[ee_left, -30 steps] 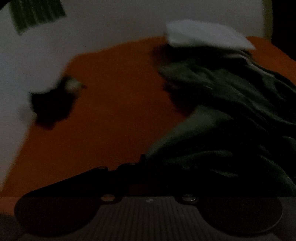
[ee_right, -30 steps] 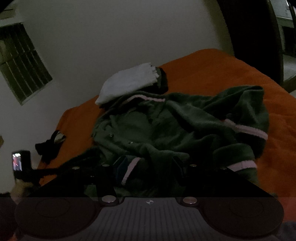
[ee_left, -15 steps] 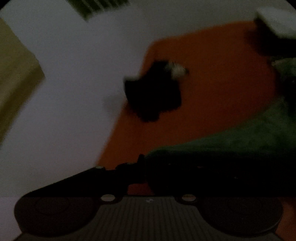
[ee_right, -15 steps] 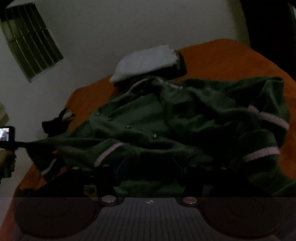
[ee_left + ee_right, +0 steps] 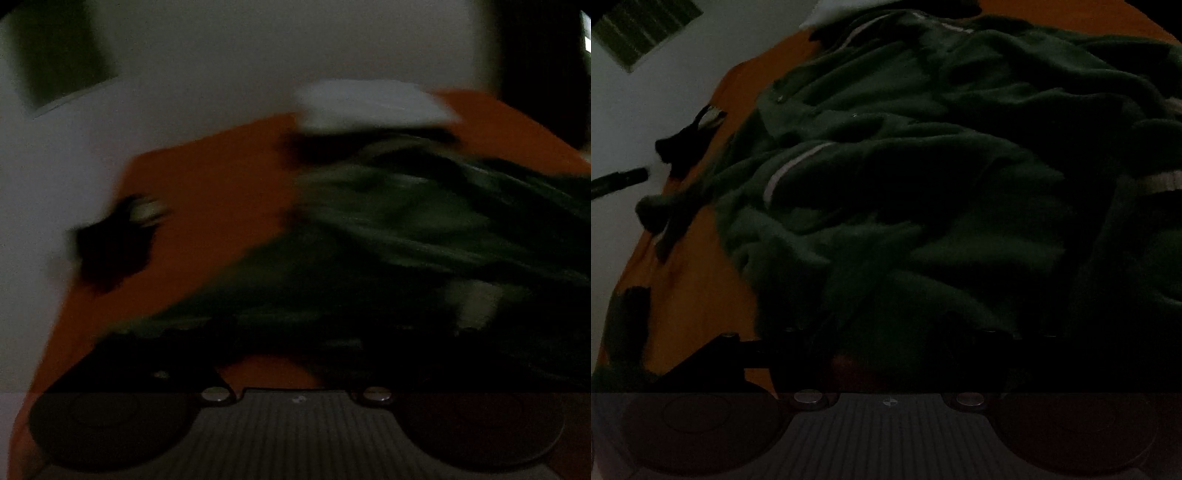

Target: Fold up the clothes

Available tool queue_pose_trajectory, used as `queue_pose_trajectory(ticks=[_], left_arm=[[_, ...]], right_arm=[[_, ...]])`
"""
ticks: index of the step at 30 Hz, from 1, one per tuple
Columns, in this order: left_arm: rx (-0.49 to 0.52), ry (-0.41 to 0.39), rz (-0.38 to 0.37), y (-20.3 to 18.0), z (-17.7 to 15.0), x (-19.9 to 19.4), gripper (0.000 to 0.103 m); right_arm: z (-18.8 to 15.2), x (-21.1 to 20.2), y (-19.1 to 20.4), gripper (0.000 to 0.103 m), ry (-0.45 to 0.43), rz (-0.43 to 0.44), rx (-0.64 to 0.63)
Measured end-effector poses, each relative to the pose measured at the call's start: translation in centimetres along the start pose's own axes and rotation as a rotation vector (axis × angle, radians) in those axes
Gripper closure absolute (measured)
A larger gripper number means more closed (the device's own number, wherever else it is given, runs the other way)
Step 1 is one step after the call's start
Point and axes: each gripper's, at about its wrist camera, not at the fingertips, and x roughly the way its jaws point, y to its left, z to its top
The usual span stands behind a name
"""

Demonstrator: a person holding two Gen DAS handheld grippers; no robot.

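A dark green fleece jacket (image 5: 923, 177) with pale stripes lies crumpled on the orange bedsheet (image 5: 698, 295). One sleeve end (image 5: 650, 210) trails off to the left. My right gripper (image 5: 879, 354) hovers low over the jacket's near hem. Its jaws are opening, with fabric lying between them but not pressed by the dark fingers. The left wrist view is blurred. There the jacket (image 5: 406, 229) fills the right half. My left gripper (image 5: 277, 365) sits at its near edge, jaws opening, with bare orange sheet (image 5: 207, 206) showing between them.
A folded white cloth (image 5: 369, 107) rests at the far end of the bed, behind the jacket. A small black item (image 5: 110, 247) lies at the sheet's left edge by the white wall (image 5: 55, 166). A black bar (image 5: 620, 181) pokes in from the left in the right wrist view.
The left gripper has let go of the jacket's edge, spread its jaws and swung back toward the jacket. The right gripper has sunk closer to the jacket with its jaws wider.
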Motion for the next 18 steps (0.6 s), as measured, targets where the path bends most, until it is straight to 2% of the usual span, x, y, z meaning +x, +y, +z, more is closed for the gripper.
queue_pose_trajectory(ticks=[3, 6, 9, 11, 15, 16, 17, 18], left_arm=[[0.101, 0.020, -0.090, -5.5, -0.4, 0.3, 0.022], [0.119, 0.062, -0.179, -9.3, -1.2, 1.1, 0.022], [0.140, 0.096, -0.241, -12.8, -1.9, 1.5, 0.022], [0.175, 0.120, -0.257, -15.0, -2.6, 2.1, 0.022], [0.247, 0.178, -0.236, -19.1, -3.9, 4.2, 0.022], [0.270, 0.192, -0.232, -19.8, -4.2, 4.8, 0.024], [0.295, 0.203, -0.233, -20.1, -4.5, 5.2, 0.046], [0.309, 0.206, -0.238, -20.0, -4.7, 5.2, 0.075]], right_arm=[[-0.2, -0.3, 0.2, 0.031, -0.015, -0.010, -0.022], [0.0, -0.6, -0.4, 0.031, -0.062, -0.036, -0.009], [0.7, -2.3, -1.7, 0.031, -0.148, -0.114, 0.005], [1.3, -3.9, -2.7, 0.030, -0.217, -0.151, 0.023], [1.7, -6.7, -5.0, 0.010, -0.307, -0.197, 0.075], [1.7, -7.1, -5.5, 0.009, -0.315, -0.205, 0.091], [1.6, -7.1, -6.0, 0.009, -0.312, -0.206, 0.110], [1.5, -7.1, -6.4, 0.009, -0.306, -0.203, 0.129]])
